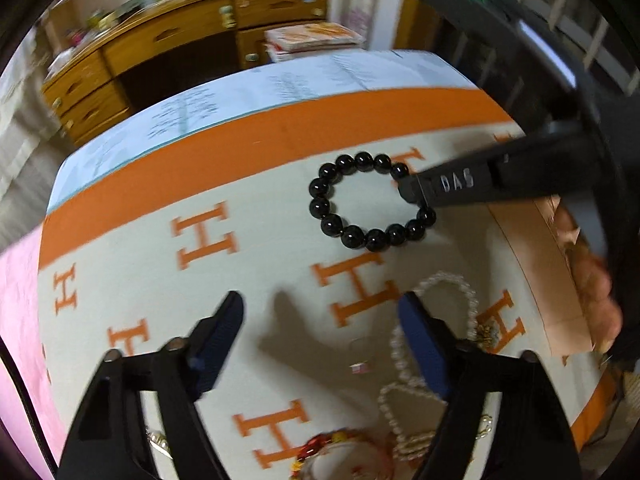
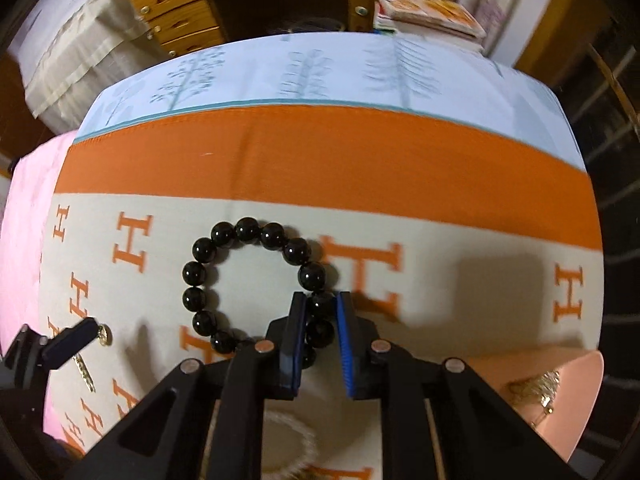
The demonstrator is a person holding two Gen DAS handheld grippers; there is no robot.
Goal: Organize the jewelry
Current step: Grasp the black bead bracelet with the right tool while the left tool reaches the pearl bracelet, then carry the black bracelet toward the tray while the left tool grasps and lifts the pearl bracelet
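A bracelet of large black beads (image 1: pixel 320 188) (image 2: pixel 248 229) lies as a ring on the cream cloth with orange H letters. My right gripper (image 2: pixel 321 301) points down at the ring's right side, its blue pads shut on one bead; in the left wrist view it (image 1: pixel 408 190) reaches in from the right. My left gripper (image 1: pixel 320 304) hangs open over bare cloth nearer the front, with nothing between its fingers. A pearl necklace (image 1: pixel 472 300) lies just beside its right finger.
A peach box (image 1: pixel 536 264) (image 2: pixel 560 380) with gold jewelry inside stands at the right. Gold pieces (image 2: pixel 105 336) lie at the left, a red and gold bracelet (image 1: pixel 320 444) at the front. An orange band (image 2: pixel 320 160) and pale blue sheet lie beyond, with wooden drawers (image 2: pixel 180 12) behind.
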